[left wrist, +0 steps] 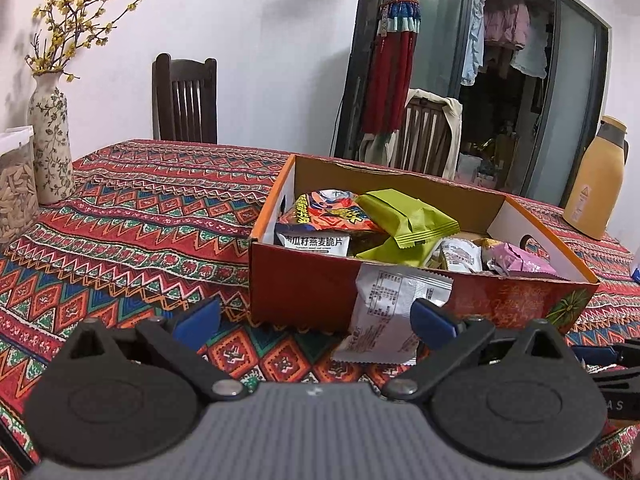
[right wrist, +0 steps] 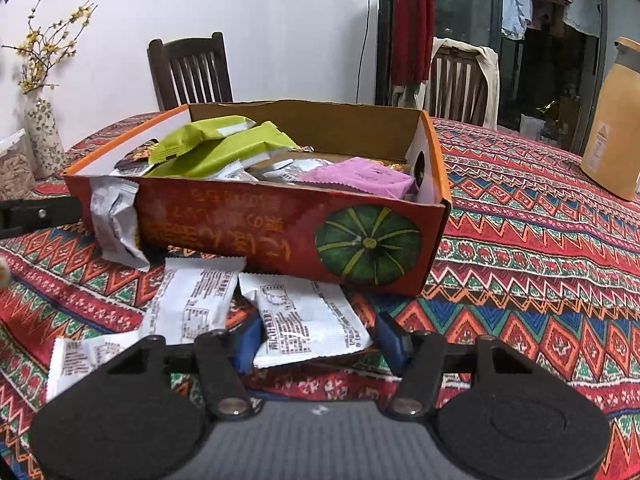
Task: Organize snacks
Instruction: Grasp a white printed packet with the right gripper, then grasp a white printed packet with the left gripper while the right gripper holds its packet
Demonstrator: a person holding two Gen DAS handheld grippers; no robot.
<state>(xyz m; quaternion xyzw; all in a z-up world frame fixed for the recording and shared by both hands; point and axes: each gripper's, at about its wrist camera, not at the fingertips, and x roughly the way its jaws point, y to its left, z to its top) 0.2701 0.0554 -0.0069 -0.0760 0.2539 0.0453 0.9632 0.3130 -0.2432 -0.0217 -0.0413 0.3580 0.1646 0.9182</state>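
An orange cardboard box (left wrist: 304, 292) (right wrist: 240, 232) with a pumpkin picture stands on the patterned tablecloth. It holds green packets (left wrist: 408, 216) (right wrist: 224, 152), a purple packet (right wrist: 360, 176) and other snacks. A white packet (left wrist: 384, 320) (right wrist: 114, 220) leans against the box's front wall. My left gripper (left wrist: 316, 322) is open just in front of that wall, its right pad beside the leaning packet. My right gripper (right wrist: 320, 342) is open around a flat white packet (right wrist: 308, 316) on the cloth, with the right pad a little clear of it. Two more white packets (right wrist: 192, 300) (right wrist: 88, 356) lie to its left.
A flowered vase (left wrist: 50, 140) and a clear jar of seeds (left wrist: 16, 188) stand at the table's left. A yellow flask (left wrist: 596, 184) (right wrist: 616, 132) stands at the right. Two wooden chairs (left wrist: 186, 100) (right wrist: 460, 80) are behind the table.
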